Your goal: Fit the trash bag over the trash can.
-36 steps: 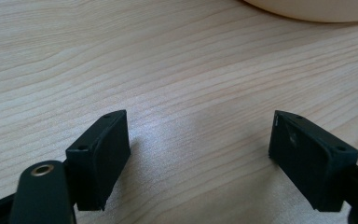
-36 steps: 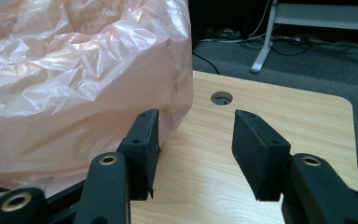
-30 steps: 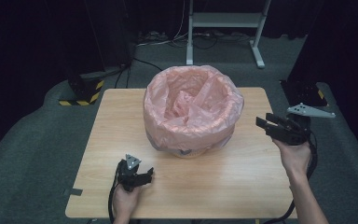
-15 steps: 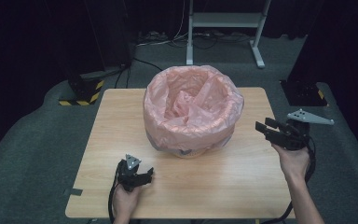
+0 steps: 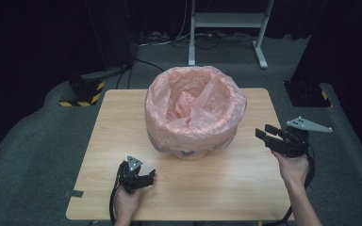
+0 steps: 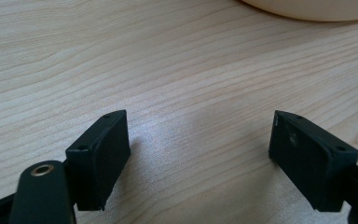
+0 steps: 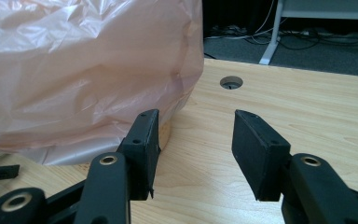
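Sitting mid-worktop is the pink bag, draped over a round bin. Right tongs hover near its right side, jaws spread, holding nothing. Left tongs rest low on the wood out front, gaping wide too.

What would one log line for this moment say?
bag: over bin, mid-table | left gripper: open, low near front edge | right gripper: open, beside bag, apart
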The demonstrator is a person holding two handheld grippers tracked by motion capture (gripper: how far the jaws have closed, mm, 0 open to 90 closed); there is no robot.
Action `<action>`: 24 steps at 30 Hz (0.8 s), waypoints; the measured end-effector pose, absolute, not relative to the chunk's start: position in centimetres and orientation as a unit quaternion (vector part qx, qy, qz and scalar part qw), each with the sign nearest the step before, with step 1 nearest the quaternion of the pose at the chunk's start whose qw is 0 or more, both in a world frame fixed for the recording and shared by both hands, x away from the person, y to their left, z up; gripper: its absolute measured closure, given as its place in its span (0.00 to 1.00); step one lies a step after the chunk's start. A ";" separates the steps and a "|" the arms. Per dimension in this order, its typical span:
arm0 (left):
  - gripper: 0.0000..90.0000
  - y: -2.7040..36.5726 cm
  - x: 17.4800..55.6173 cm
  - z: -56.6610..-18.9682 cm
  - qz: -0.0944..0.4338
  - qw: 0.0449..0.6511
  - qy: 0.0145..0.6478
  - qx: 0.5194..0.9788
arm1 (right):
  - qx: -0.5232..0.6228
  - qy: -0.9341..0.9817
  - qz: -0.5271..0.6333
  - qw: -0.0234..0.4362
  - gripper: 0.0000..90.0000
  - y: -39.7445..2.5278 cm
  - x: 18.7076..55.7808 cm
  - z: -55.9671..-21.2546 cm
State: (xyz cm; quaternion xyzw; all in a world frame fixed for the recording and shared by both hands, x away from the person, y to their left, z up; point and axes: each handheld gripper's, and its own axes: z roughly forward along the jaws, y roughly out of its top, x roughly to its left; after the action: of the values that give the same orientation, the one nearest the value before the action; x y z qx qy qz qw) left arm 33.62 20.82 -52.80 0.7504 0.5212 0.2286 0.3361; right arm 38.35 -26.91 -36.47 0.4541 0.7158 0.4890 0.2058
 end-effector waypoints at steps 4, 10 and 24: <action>0.23 20.8 33.7 -52.8 0.228 0.336 0.525 0.748 | 0.452 0.718 0.488 0.206 0.57 -26.5 38.1 -37.3; 0.23 20.8 33.6 -52.8 0.228 0.337 0.525 0.748 | 0.458 0.717 0.487 0.199 0.57 -26.2 38.1 -38.6; 0.23 20.9 33.7 -52.8 0.229 0.335 0.524 0.749 | 0.455 0.723 0.481 0.197 0.57 -25.5 38.0 -39.1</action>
State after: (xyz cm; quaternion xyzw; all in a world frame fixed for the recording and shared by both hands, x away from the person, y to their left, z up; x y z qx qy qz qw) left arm 33.69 20.87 -52.79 0.7486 0.5244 0.2287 0.3351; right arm 38.04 -25.47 -39.07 0.4550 0.7229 0.4810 0.1975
